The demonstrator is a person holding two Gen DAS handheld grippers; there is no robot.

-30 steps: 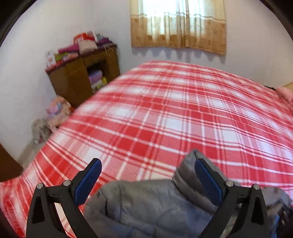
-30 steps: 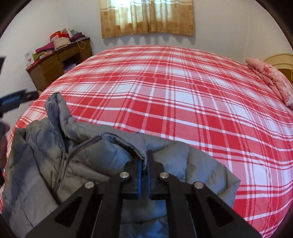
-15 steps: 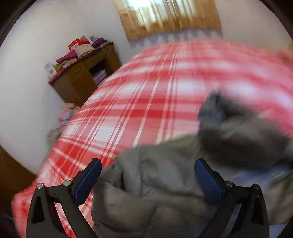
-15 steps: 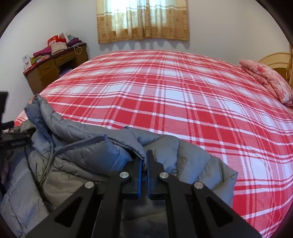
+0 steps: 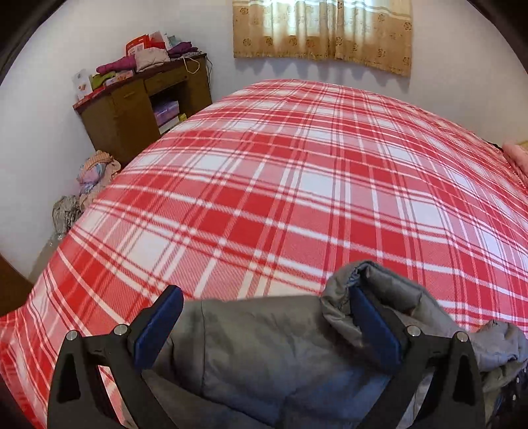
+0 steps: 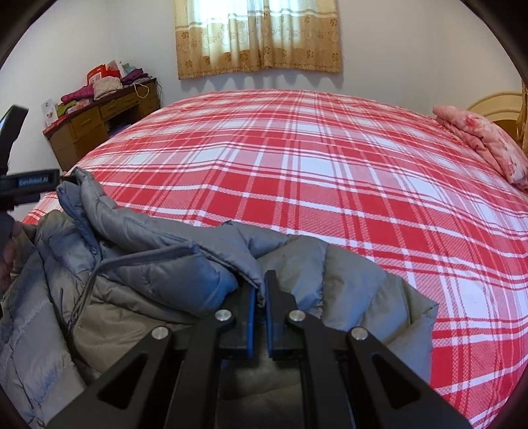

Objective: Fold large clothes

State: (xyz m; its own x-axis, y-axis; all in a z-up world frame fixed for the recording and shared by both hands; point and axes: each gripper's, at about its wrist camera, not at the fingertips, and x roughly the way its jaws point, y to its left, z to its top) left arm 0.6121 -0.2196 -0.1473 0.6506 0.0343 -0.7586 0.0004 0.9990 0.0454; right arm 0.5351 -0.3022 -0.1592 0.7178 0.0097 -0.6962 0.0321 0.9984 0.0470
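Note:
A grey puffer jacket [image 6: 148, 280] lies crumpled at the near edge of the red plaid bed [image 6: 330, 181]. My right gripper [image 6: 259, 290] is shut on a fold of its quilted edge. In the left wrist view the jacket [image 5: 264, 356] spreads below my left gripper [image 5: 264, 316], whose jaws stand wide open. A padded fold bunches over its right finger [image 5: 373, 326]. In the right wrist view a raised corner of the jacket [image 6: 71, 184] meets the tip of the left gripper [image 6: 29, 184] at the far left; whether they touch I cannot tell.
A wooden desk [image 5: 132, 109] piled with clothes stands against the wall left of the bed [image 5: 297, 198]. Bundles of cloth [image 5: 89, 184] lie on the floor beside it. A pink pillow [image 6: 478, 138] rests at the bed's right end. A curtained window [image 5: 323, 29] is behind.
My left gripper swung over the jacket and sank slightly, still open; a jacket fold again lies by its right finger. The right gripper kept its hold and barely moved.

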